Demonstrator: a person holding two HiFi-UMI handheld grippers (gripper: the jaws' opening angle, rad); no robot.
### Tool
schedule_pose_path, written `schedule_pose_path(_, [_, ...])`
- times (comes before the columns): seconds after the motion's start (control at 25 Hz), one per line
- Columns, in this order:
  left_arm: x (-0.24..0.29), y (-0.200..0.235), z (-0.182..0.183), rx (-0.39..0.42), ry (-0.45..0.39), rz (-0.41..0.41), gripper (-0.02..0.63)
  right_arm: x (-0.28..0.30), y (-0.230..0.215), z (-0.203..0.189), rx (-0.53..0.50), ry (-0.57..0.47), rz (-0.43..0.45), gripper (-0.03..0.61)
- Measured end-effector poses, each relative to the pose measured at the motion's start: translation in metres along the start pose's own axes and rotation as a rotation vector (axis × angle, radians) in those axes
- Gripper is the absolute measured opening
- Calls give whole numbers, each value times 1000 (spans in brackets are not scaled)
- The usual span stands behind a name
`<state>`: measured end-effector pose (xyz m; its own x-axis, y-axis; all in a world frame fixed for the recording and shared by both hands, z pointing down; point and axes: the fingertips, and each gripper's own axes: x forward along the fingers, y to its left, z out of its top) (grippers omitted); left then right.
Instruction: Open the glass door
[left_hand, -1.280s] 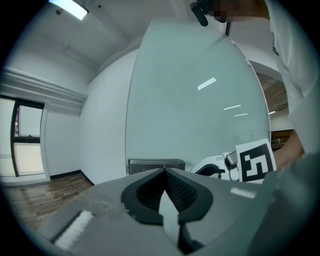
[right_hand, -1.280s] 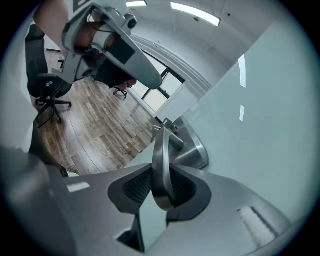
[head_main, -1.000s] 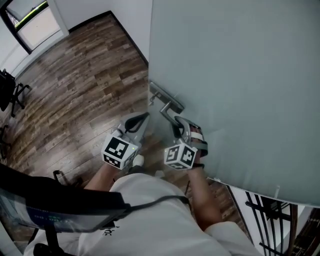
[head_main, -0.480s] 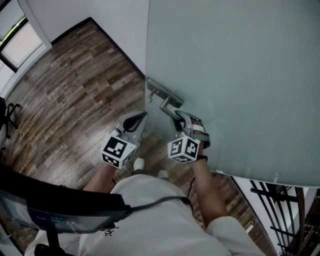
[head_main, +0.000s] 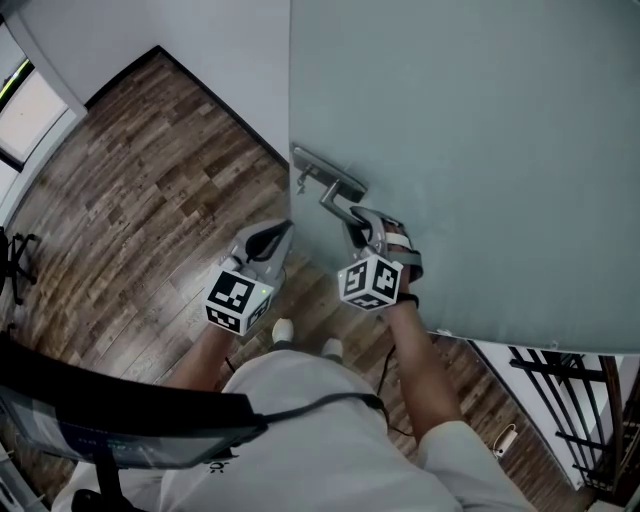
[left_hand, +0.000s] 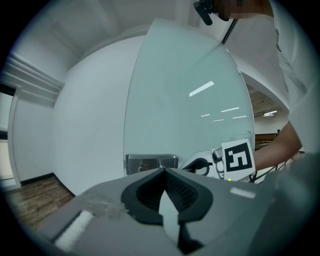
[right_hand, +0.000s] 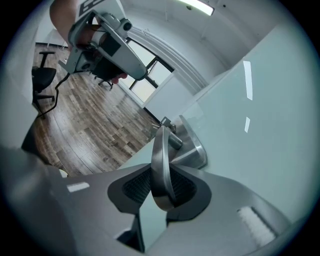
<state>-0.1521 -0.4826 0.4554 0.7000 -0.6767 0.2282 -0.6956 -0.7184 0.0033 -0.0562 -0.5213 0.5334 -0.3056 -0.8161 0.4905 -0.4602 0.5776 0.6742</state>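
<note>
Pushed farther up-frame, right hand-held gripper (head_main: 356, 225) pinches the glass door (head_main: 480, 130) handle (head_main: 338, 205), forearm (head_main: 420, 355) extended; left hand-held gripper (head_main: 284, 230) pressed together alongside.

Our right tongs (head_main: 362, 228) meet the door handle (head_main: 333, 200) on the glass door (head_main: 470, 130); our left tongs (head_main: 272, 238) sit at 9 o'clock.

Wood-plank floor (head_main: 150, 190), dark brown with paler boards, edged by a black skirting strip (head_main: 215, 97) along the white wall. Standing on it: the person's two pale shoes (head_main: 283, 328), side by side near the foot of the glass door (head_main: 460, 120); a black office chair (head_main: 18, 262) at the left edge, well apart
</note>
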Motion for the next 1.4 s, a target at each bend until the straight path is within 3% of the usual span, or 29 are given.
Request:
schedule_pose_path(0.6, [7, -13, 7, 12, -18, -56, 0, 6, -31, -22, 29, 61, -53, 87])
schedule_pose_path(1.4, [5, -8, 5, 13, -1, -38, 2, 20, -65, -47, 54, 109, -81, 84])
